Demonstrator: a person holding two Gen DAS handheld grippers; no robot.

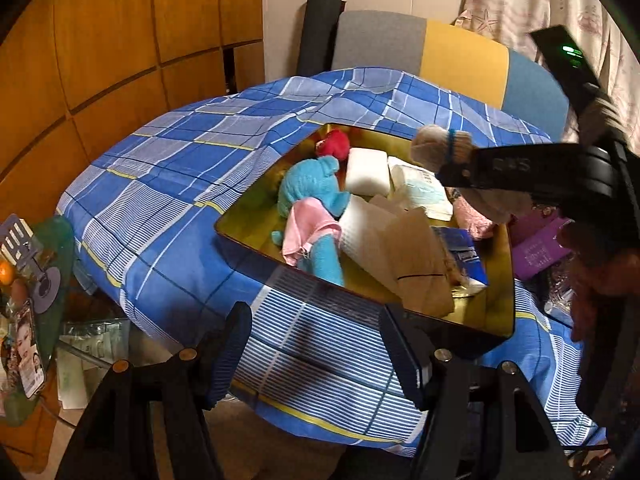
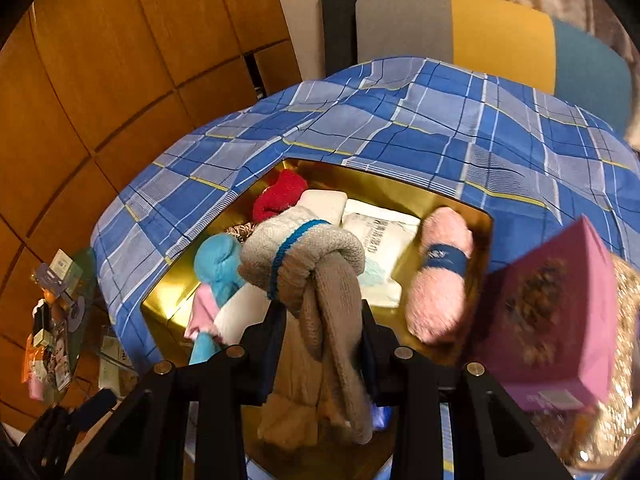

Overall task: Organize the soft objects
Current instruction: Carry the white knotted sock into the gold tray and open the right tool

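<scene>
A gold box (image 1: pixel 256 228) sits on a blue plaid cloth (image 1: pixel 168 168) and holds soft things: a turquoise plush toy (image 1: pixel 310 184), a red plush (image 1: pixel 334 142), a white foam block (image 1: pixel 368 172), a pink cloth (image 1: pixel 310 226) and packets. My right gripper (image 2: pixel 320 316) is shut on a knotted beige sock bundle with a blue band (image 2: pixel 304 256), held above the box. The bundle also shows in the left wrist view (image 1: pixel 436 148). A pink yarn skein (image 2: pixel 440 276) lies in the box's right side. My left gripper (image 1: pixel 316 344) is open and empty, near the box's front edge.
A purple book (image 2: pixel 556 320) lies right of the box beside something glittery. A small glass table (image 1: pixel 48 280) with fruit and packets stands at the left. A grey, yellow and blue chair back (image 1: pixel 460 52) is behind the table, with wooden wall panels at the left.
</scene>
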